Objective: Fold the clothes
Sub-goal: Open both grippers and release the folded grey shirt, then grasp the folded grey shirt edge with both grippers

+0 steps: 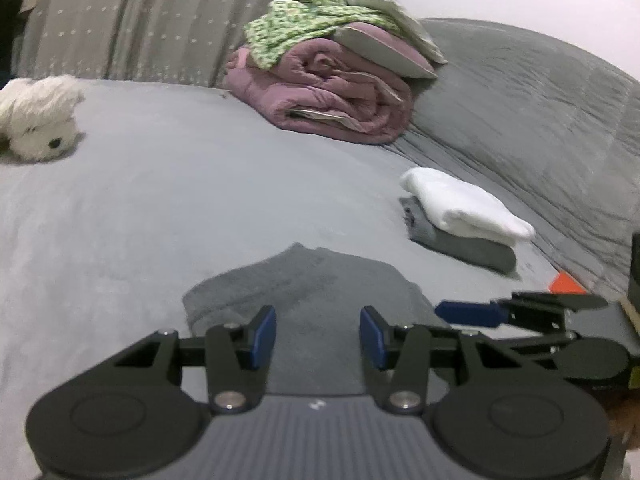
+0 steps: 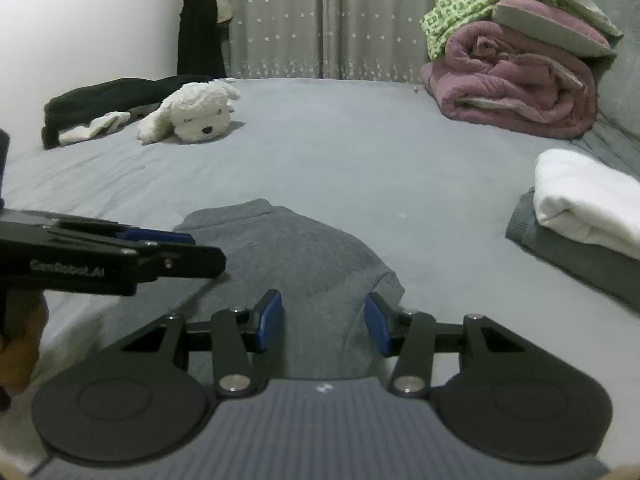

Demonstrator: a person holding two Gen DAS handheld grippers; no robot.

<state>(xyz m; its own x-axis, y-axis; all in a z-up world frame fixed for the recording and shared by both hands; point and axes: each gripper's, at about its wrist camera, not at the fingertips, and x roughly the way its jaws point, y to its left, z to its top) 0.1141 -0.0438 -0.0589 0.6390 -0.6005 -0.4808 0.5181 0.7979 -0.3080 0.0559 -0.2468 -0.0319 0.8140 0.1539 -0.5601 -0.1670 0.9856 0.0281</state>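
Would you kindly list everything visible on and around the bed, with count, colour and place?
grey garment: 1, grey, lying on the bed just ahead of both tongs
folded stack: 2 pieces, white on grey, right of the garment
quilt: 1, mauve, rolled up, far right of bed
green cloth: 1, green patterned, draped on the quilt
plush dog: 1, white, far left of bed
black clothes: 1 heap, black, behind the dog
white sock: white, by the black heap; count unclear
hanging coat: 1, black, against the wall
curtain: grey with pale dots, behind the bed
bed: 1, grey sheet
left tongs: 1, black with blue pads, open
right tongs: 1, same, open
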